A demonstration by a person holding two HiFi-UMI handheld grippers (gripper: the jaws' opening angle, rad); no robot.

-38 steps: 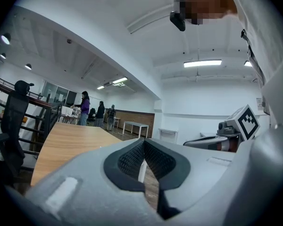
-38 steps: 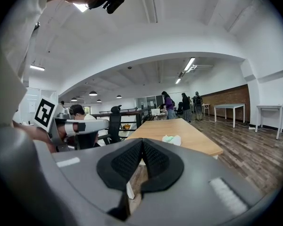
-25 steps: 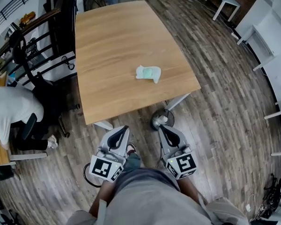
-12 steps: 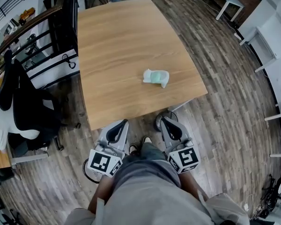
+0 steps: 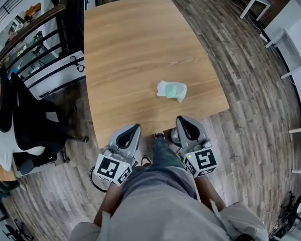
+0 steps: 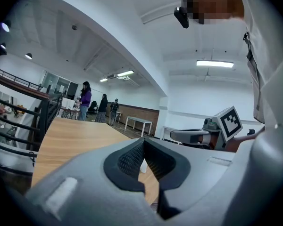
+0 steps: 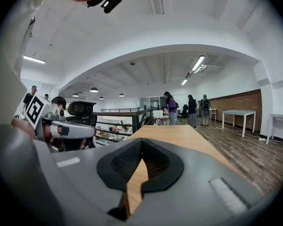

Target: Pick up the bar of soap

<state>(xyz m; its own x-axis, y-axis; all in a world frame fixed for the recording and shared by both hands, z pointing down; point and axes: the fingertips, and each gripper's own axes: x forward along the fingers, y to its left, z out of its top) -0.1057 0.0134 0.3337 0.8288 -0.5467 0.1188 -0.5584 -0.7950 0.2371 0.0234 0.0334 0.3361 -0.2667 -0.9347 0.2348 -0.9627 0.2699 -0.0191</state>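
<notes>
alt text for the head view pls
A pale green bar of soap on a white wrapper lies near the front right corner of a wooden table, seen from above. The person holds the left gripper and right gripper, both shut and empty, at the table's near edge, short of the soap. A black office chair stands at left.

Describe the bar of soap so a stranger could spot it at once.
Start at the long wooden table filling the head view. Near its right edge, toward the near end, lies the bar of soap. It is pale green on crumpled white wrapping, the only thing on the tabletop.
</notes>
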